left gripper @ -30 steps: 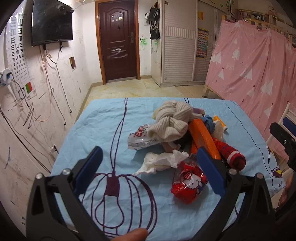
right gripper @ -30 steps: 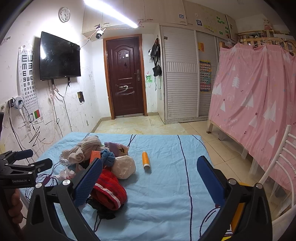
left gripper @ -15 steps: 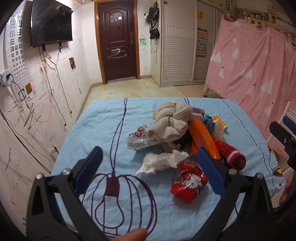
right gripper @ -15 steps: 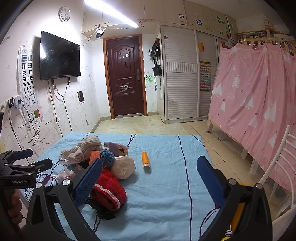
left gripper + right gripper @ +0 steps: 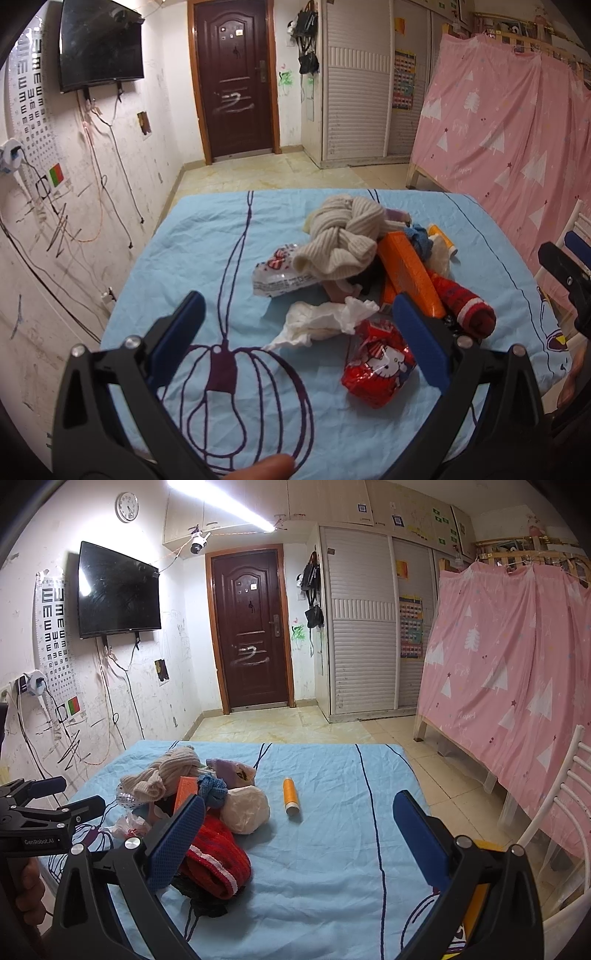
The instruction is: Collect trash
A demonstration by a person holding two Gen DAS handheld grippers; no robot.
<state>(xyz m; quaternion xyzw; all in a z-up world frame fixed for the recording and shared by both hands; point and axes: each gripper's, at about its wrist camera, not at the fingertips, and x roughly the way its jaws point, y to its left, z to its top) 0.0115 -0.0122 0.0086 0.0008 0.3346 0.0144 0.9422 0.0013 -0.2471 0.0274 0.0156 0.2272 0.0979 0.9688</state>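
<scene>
A pile lies on the blue sheet (image 5: 207, 236). In the left wrist view I see a crumpled white tissue (image 5: 321, 321), a red snack wrapper (image 5: 376, 363), a white snack wrapper (image 5: 280, 273), an orange box (image 5: 406, 273), a beige knit scarf (image 5: 343, 236) and a red sock (image 5: 463, 304). My left gripper (image 5: 295, 317) is open above the tissue, empty. My right gripper (image 5: 297, 812) is open and empty above the sheet, right of the pile. An orange bottle (image 5: 290, 797) lies alone there.
A blue cloth (image 5: 212, 790) and a cream bundle (image 5: 245, 810) sit in the pile. A pink curtained bed frame (image 5: 517, 672) stands at the right, a white chair (image 5: 561, 812) beside it. A scribbled wall (image 5: 55, 229) borders the left.
</scene>
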